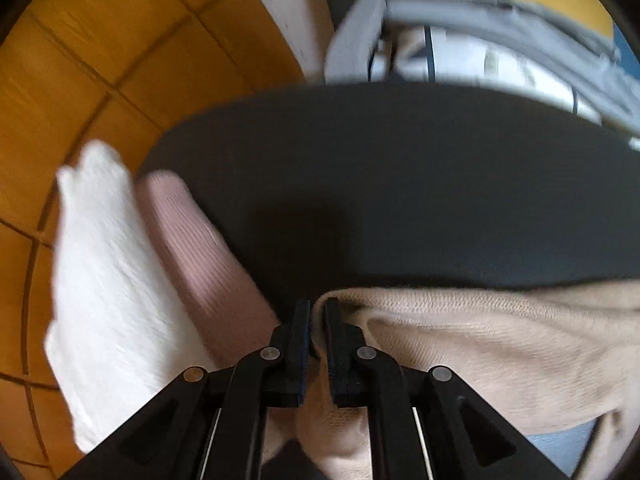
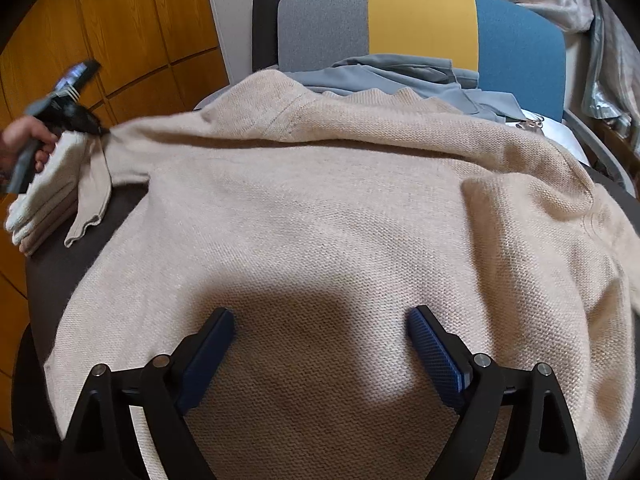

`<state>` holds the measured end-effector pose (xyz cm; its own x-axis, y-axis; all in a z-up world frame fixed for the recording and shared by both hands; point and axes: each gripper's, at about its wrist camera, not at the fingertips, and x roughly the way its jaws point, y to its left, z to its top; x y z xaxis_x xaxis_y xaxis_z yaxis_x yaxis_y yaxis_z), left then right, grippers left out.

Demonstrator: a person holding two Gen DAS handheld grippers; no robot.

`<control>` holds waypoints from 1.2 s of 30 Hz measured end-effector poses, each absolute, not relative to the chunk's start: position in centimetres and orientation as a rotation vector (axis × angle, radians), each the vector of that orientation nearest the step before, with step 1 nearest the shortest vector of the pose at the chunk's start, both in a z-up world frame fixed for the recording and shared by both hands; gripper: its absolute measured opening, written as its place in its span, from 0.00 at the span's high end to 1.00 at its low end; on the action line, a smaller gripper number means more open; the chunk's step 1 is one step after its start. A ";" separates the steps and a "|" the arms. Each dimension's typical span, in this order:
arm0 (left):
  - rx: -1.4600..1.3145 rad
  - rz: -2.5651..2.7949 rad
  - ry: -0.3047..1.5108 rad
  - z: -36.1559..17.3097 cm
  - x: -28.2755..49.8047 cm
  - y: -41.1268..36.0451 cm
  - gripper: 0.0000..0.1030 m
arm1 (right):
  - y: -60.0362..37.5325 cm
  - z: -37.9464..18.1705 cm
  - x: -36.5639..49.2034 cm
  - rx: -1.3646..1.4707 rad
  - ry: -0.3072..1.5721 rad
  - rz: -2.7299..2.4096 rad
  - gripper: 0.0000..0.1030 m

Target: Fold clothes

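A beige knit sweater (image 2: 320, 200) lies spread over a dark padded surface (image 2: 44, 280). My right gripper (image 2: 320, 320) hovers open just above the sweater's near part, with nothing between its blue pads. At the far left a hand holds my left gripper (image 2: 102, 131) on the sweater's sleeve, whose cuff (image 2: 86, 224) hangs down. In the left wrist view the left gripper (image 1: 318, 308) is shut on a fold of the beige sweater (image 1: 480, 344) at the edge of the dark surface (image 1: 380, 180).
A folded white garment (image 1: 108, 280) and a folded pink one (image 1: 200, 248) lie side by side at the surface's left end. Behind stands a chair (image 2: 420, 20) with a grey, yellow and blue back, holding a blue-grey garment (image 2: 400, 72). Orange wood panels (image 2: 120, 20) fill the left.
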<state>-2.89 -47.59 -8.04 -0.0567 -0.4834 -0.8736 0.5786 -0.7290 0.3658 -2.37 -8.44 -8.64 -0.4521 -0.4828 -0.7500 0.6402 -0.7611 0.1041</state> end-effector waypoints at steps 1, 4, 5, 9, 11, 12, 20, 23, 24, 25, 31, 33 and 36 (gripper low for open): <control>1.505 -1.863 0.102 -8.6 -2.8 -47.4 0.89 | -8.4 -8.6 -2.4 1.058 0.254 -2.211 0.11; 1.507 -1.869 0.098 -8.6 -2.3 -47.4 0.83 | -8.4 -8.6 -2.4 1.058 0.254 -2.209 0.11; 1.502 -1.872 0.100 -8.4 -2.1 -47.4 0.82 | -8.4 -8.6 -2.4 1.058 0.254 -2.208 0.11; 1.438 -1.850 0.181 -5.9 -0.3 -49.3 0.80 | -8.5 -8.5 -2.5 1.058 0.256 -2.208 0.11; 1.373 -1.820 0.199 -4.2 0.8 -50.5 0.80 | -8.5 -8.5 -2.4 1.057 0.257 -2.209 0.11; 1.321 -1.821 0.214 -3.0 1.5 -50.9 0.80 | -8.5 -8.5 -2.4 1.056 0.256 -2.208 0.11; 1.136 -2.168 0.271 0.5 4.4 -42.8 0.80 | -8.6 -8.4 -2.4 1.055 0.253 -2.206 0.10; 1.205 -2.369 0.287 -1.5 4.2 -35.4 0.80 | -8.6 -8.3 -2.4 1.055 0.256 -2.205 0.10; 1.232 -2.420 0.297 -2.2 4.2 -32.9 0.80 | -8.6 -8.3 -2.4 1.055 0.255 -2.204 0.10; 1.258 -2.473 0.311 -3.0 4.2 -30.5 0.80 | -8.5 -8.4 -2.4 1.055 0.254 -2.204 0.10; 1.350 -2.638 0.319 -7.9 4.8 -19.2 0.80 | -8.6 -8.4 -2.3 1.059 0.259 -2.224 0.09; 1.292 -2.620 0.281 -9.0 5.5 -17.5 0.80 | -8.6 -8.4 -2.3 1.057 0.259 -2.225 0.09; 1.221 -2.638 0.104 -8.9 6.3 -15.7 0.80 | -8.3 -8.3 -2.2 1.047 0.247 -2.231 0.10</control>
<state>6.29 -15.66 -8.92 -0.6254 -0.1796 -0.7593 0.2386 -0.9706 0.0331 -2.19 -8.35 -8.25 -0.4677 -0.4803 -0.7420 0.6308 -0.7694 0.1004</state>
